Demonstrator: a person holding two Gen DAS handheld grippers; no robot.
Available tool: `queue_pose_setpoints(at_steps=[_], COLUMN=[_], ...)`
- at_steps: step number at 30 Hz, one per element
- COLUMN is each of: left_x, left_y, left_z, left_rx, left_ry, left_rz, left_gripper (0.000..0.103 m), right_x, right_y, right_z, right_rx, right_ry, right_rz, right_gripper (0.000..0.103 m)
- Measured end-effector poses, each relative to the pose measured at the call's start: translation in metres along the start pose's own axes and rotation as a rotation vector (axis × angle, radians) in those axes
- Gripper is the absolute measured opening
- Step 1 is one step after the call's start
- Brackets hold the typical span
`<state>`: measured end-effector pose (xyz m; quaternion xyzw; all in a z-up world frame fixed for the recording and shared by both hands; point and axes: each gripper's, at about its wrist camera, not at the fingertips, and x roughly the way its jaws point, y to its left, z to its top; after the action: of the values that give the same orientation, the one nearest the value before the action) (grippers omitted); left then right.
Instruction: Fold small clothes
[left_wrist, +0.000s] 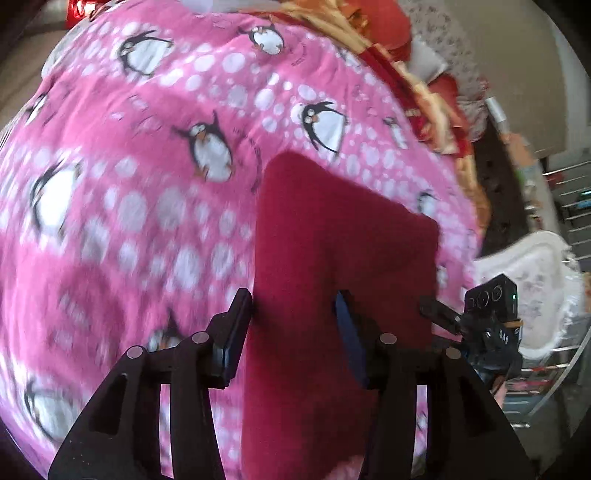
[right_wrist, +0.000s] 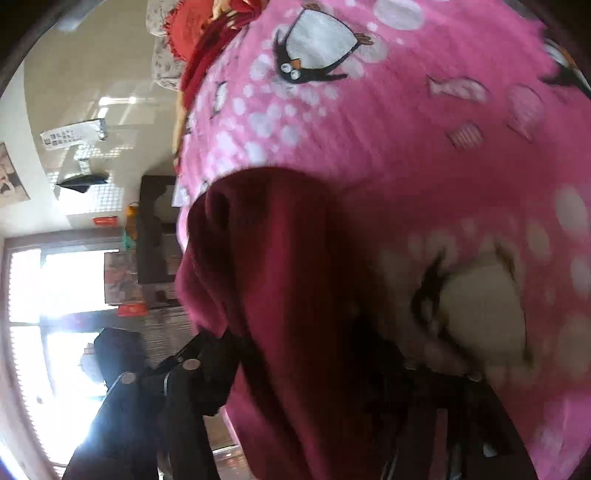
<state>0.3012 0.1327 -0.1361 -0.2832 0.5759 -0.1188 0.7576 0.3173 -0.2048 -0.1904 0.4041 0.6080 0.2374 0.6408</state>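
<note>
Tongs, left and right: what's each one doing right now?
Left tongs: straddling the dark red fleece garment on the pink penguin-print blanket; grip cannot be told.
Right tongs: same garment between them; grip cannot be told.

My right gripper's (right_wrist: 295, 354) far finger is buried under the dark red fleece garment (right_wrist: 280, 295) (blurred), so its grip stays unclear.
</note>
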Motion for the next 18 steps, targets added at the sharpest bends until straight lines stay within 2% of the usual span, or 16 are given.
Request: queue_pose_setpoints(at_steps=[2, 3, 5, 8, 9, 10, 11, 12, 13, 14, 15, 16, 17, 18], left_x=[-0.018, -0.028, -0.043, -0.043, -0.041, -0.036, -0.030, -0.025, -0.018, -0.013, -0.009, -0.004, -0.002, -0.006], left_y=[0.007, 0.013, 0.021, 0.031, 0.031, 0.025, 0.020, 0.015, 0.012, 0.011, 0.010, 0.006, 0.003, -0.003], left_z=[-0.017, -0.030, -0.054, -0.083, -0.093, -0.096, -0.100, -0.105, -0.109, -0.114, -0.116, -0.119, -0.120, -0.123], left_rx=[0.016, 0.021, 0.013, -0.020, -0.021, -0.019, -0.011, -0.003, 0.003, 0.005, 0.009, 0.026, 0.043, 0.066], left_ry=[-0.029, -0.053, -0.074, -0.045, -0.036, -0.029, -0.014, 0.001, 0.019, 0.031, 0.037, 0.042, 0.042, 0.024], left_rz=[0.019, 0.036, 0.043, 0.034, 0.032, 0.035, 0.038, 0.042, 0.063, 0.094, 0.119, 0.144, 0.159, 0.177], left_gripper=[0.061, 0.064, 0.066, 0.066, 0.066, 0.066, 0.066, 0.065, 0.065, 0.061, 0.054, 0.030, 0.013, 0.013], right_x=[-0.019, -0.033, -0.050, -0.066, -0.064, -0.062, -0.059, -0.049, -0.039, -0.038, -0.031, -0.023, -0.015, -0.011], right_y=[0.013, 0.021, 0.026, 0.025, 0.026, 0.029, 0.029, 0.031, 0.032, 0.031, 0.031, 0.034, 0.035, 0.034], right_z=[-0.020, -0.037, -0.066, -0.113, -0.119, -0.125, -0.131, -0.131, -0.132, -0.134, -0.134, -0.131, -0.129, -0.131], right_rx=[-0.071, -0.122, -0.168, -0.204, -0.209, -0.216, -0.218, -0.211, -0.213, -0.224, -0.244, -0.252, -0.254, -0.255], right_ry=[-0.025, -0.047, -0.060, -0.074, -0.077, -0.079, -0.079, -0.072, -0.058, -0.059, -0.078, -0.083, -0.072, -0.054], right_rz=[-0.053, -0.079, -0.100, -0.104, -0.108, -0.112, -0.114, -0.120, -0.131, -0.152, -0.224, -0.276, -0.289, -0.285], right_gripper=[0.078, 0.078, 0.078, 0.078, 0.077, 0.073, 0.059, 0.051, 0.049, 0.041, 0.033, 0.030, 0.016, 0.007])
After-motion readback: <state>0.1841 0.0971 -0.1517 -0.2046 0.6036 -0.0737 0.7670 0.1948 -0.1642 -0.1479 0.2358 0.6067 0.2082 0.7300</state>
